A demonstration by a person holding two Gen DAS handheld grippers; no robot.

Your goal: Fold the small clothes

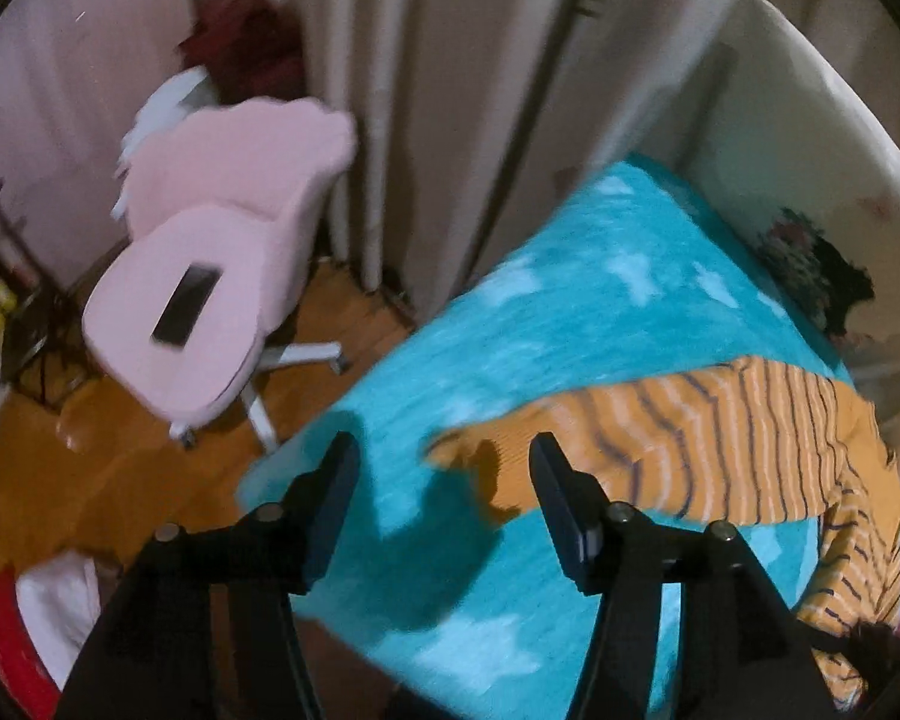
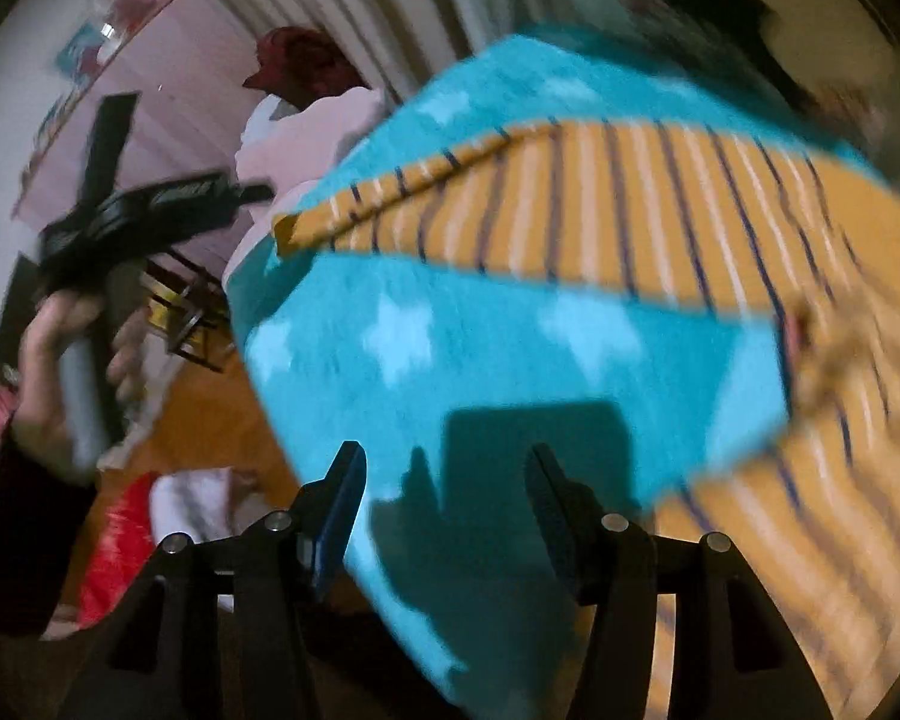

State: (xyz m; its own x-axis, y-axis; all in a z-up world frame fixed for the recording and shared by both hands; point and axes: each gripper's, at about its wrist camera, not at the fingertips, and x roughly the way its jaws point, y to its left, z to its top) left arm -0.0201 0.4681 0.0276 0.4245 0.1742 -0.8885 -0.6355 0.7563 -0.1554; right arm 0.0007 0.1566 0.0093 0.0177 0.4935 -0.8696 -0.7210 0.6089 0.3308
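An orange garment with white and dark stripes (image 1: 744,438) lies on a turquoise blanket with pale stars (image 1: 510,324). In the left wrist view one sleeve end points toward my left gripper (image 1: 444,450), which is open and empty just above the blanket, close to that sleeve end. In the right wrist view the garment (image 2: 630,222) spreads across the blanket (image 2: 510,348), with a sleeve stretched left and the body at right. My right gripper (image 2: 444,462) is open and empty above the blanket's near part. The left gripper (image 2: 138,204) shows at far left, held in a hand, away from the cloth. Both views are blurred.
A pink swivel chair (image 1: 210,276) with a dark phone (image 1: 186,303) on its seat stands on the wooden floor (image 1: 90,468) left of the bed. Beige curtains (image 1: 450,90) hang behind. A white floral pillow (image 1: 810,192) lies at the bed's far side. Red and white items (image 1: 30,618) lie on the floor.
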